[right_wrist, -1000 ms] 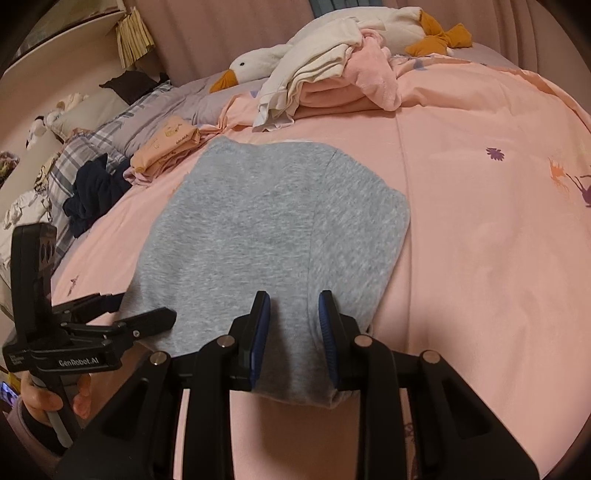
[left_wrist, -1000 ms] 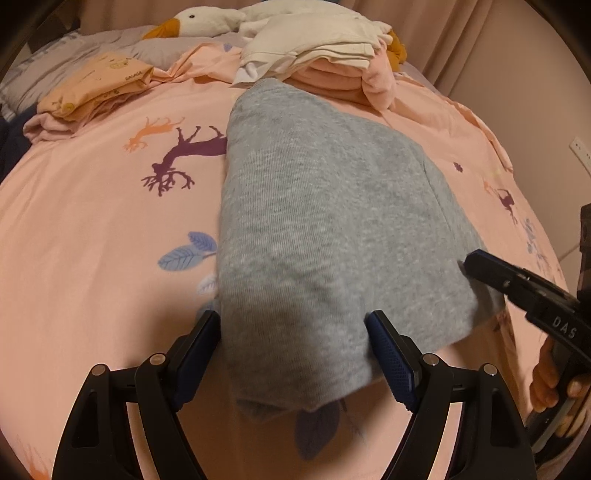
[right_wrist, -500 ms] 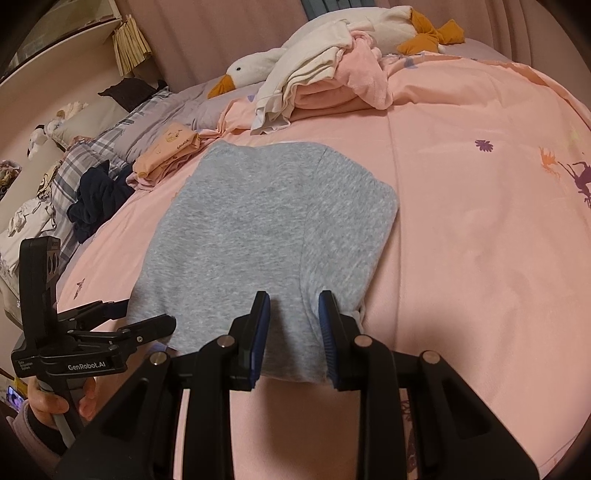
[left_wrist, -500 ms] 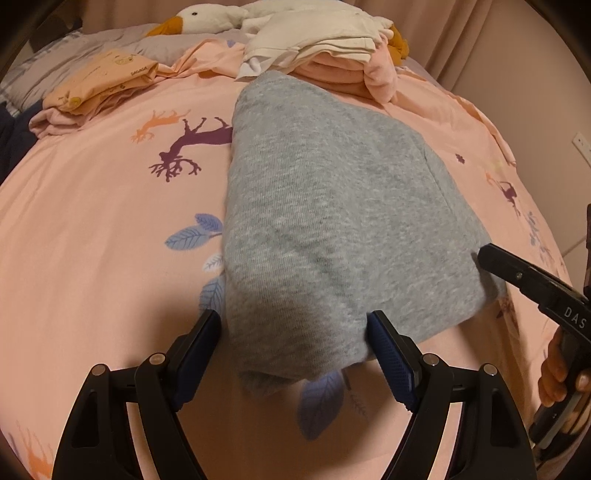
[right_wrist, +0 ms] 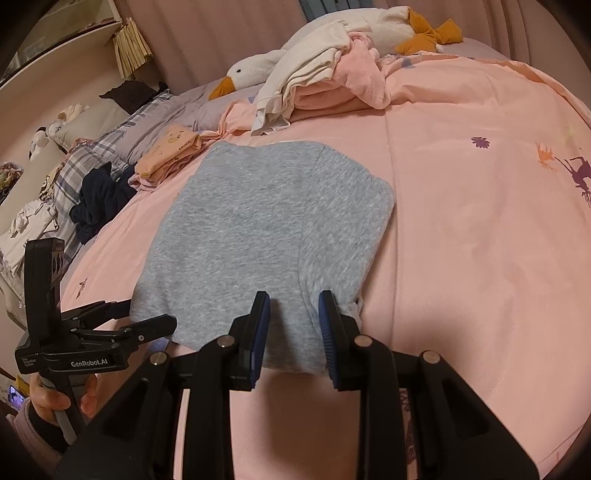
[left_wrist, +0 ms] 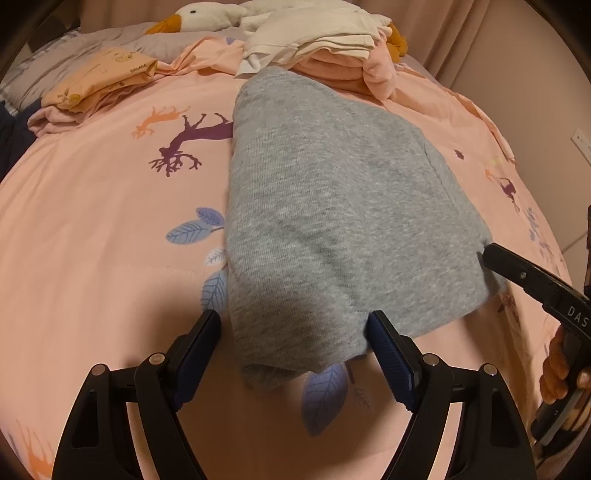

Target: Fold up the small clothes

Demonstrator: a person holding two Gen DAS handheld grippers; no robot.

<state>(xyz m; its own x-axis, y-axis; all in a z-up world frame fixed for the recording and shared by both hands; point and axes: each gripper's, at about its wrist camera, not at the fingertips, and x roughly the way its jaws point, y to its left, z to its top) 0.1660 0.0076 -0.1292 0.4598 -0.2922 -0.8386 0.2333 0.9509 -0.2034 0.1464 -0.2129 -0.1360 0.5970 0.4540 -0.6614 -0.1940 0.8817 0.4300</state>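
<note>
While grippers stay put, grey garment [left_wrist: 332, 221] sits further fwd vs. earlier.

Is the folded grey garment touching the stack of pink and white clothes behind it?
Cannot tell. In the left wrist view the grey garment's far end overlaps the stack; the right wrist view suggests pink bedspread between them, not plainly.

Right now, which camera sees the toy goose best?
The right wrist view: the plush goose shows its head, beak, body and orange feet, partly under white clothes. The left wrist view catches only its head and beak at the top edge.
</note>
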